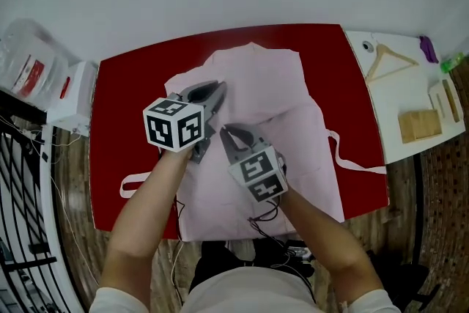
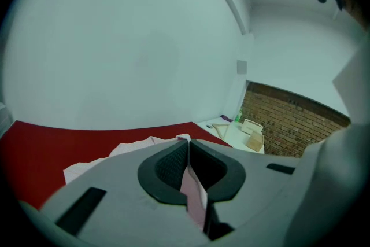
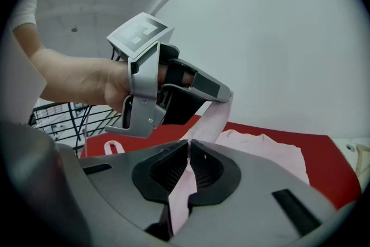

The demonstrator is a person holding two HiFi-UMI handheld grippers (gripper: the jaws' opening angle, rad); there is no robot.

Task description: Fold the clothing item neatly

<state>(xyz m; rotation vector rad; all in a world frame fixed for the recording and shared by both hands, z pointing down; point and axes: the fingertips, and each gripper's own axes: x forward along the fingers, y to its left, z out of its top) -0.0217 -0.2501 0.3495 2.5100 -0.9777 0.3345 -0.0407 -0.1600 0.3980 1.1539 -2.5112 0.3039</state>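
Pink garment [image 1: 286, 121] lies spread flat in the middle of the red table [image 1: 117, 106], its narrower top toward twelve o'clock and its wide bottom reaching the near edge at six. One thin tie [image 1: 359, 165] trails off it over the red at about four o'clock, and a second tie [image 1: 135, 181] loops out at eight.

Both of the person's hands are over the left half of the cloth. The left gripper [image 1: 220, 87], with its marker cube on top, points toward one o'clock and is clamped tight on a pinch of the pink fabric, which is squeezed between its dark pads. The right gripper [image 1: 225, 130] sits just beside it, at about five o'clock from it, and is likewise clenched on pink cloth. From that gripper's view, a narrow band of the fabric runs from its jaws up to the tip of the left one.

At two o'clock stands a white side table [image 1: 388, 106] with a wooden hanger [image 1: 399, 55] and wooden blocks [image 1: 419, 124]. At nine o'clock sits a white plastic bag [image 1: 29, 62], with a black wire rack [image 1: 22, 231] below it.
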